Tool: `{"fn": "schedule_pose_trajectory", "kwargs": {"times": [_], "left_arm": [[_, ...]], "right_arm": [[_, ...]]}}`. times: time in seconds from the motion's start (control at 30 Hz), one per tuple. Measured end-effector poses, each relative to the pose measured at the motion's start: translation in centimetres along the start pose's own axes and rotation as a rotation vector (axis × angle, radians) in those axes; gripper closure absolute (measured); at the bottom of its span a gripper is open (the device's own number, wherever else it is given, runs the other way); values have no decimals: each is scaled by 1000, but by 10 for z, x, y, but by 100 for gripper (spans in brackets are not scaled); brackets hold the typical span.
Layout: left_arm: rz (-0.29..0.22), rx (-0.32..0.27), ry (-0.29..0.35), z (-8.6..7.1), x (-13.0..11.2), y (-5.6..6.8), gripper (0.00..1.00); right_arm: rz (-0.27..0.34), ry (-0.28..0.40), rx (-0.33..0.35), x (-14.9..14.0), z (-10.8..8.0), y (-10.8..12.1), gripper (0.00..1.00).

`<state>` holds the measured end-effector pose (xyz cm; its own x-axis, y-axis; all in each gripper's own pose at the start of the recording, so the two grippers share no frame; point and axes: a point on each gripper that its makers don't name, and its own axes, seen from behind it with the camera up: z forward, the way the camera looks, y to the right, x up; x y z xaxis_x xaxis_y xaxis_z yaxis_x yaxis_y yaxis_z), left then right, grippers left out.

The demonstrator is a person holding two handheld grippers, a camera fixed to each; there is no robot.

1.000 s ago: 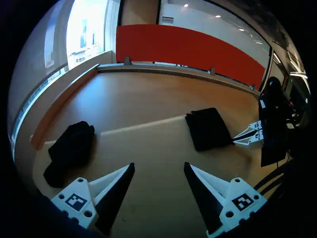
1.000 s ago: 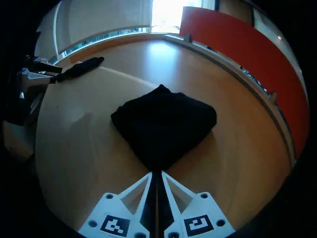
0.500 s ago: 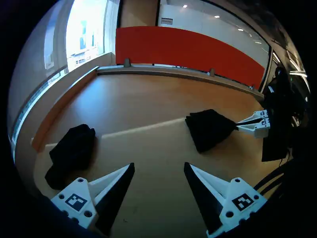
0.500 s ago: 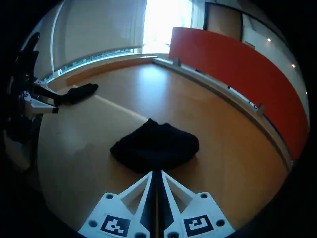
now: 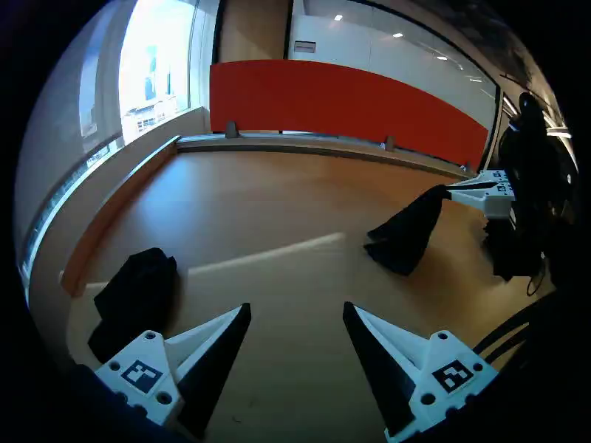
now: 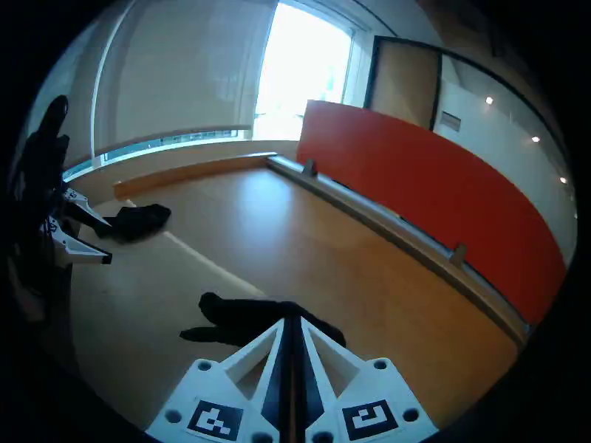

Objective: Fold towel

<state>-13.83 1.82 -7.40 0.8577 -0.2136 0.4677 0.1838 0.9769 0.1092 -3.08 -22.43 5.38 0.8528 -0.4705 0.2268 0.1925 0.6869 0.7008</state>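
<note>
My right gripper (image 6: 292, 325) is shut on a corner of a black towel (image 6: 236, 319). In the left gripper view that right gripper (image 5: 451, 190) holds the towel (image 5: 406, 229) up at the right, and the cloth hangs down to the wooden table (image 5: 281, 214), with its lower end resting on it. A second black towel (image 5: 133, 292) lies bunched at the near left, just beside my left gripper (image 5: 295, 310), which stands open and holds nothing. The right gripper view has the left gripper (image 6: 107, 240) at the far left, next to that second towel (image 6: 137, 220).
A red partition (image 5: 340, 100) runs along the table's far edge, with a raised wooden rim (image 5: 111, 210) on the window side. A person in dark clothing (image 5: 532, 177) stands at the right behind the right gripper.
The right gripper has risen with a corner of the folded towel, which has come up off the table and now hangs open. The left gripper has hardly moved.
</note>
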Motion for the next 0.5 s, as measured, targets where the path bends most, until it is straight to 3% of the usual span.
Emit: {"fn": "schedule_pose_trajectory", "kwargs": {"times": [0.5], "left_arm": [[19, -29, 26, -1, 21, 9, 8]], "right_arm": [[-8, 75, -79, 53, -47, 34, 98]]}}
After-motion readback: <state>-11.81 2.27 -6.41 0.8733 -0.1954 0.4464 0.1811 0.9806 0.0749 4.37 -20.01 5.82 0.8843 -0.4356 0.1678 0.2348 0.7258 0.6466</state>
